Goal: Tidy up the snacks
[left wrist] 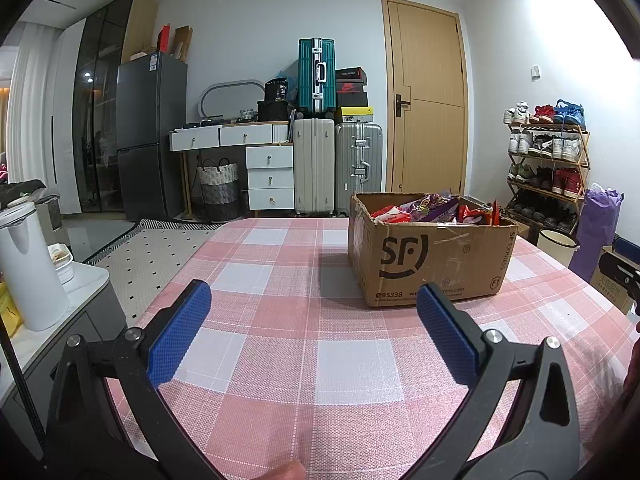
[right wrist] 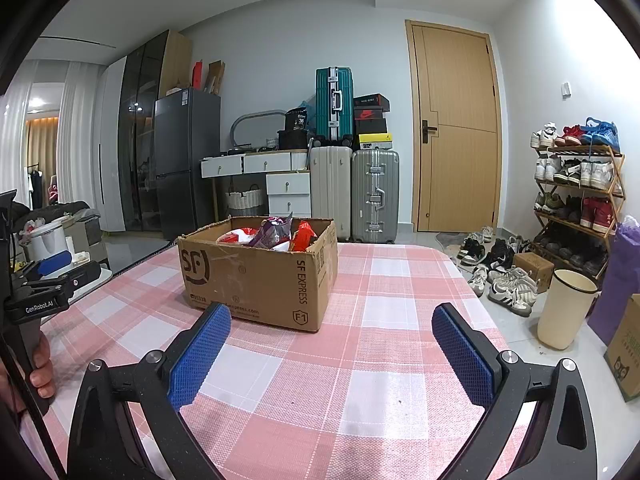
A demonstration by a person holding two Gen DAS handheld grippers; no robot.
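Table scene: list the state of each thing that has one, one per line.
Cardboard box: open, upright, filled with snack packets.
Left gripper: open, empty.
Right gripper: open, empty.
Door: closed.
Bin: uncovered, upright on the floor.

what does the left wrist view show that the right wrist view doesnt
Only the left wrist view: a white jug on a side counter, close at the left edge. Only the right wrist view: loose shoes on the floor, a small brown box beside them, and the left gripper with the hand holding it. Both: the carton of snacks, the checked table, suitcases, door, shoe rack, cream bin, and open, empty jaws.
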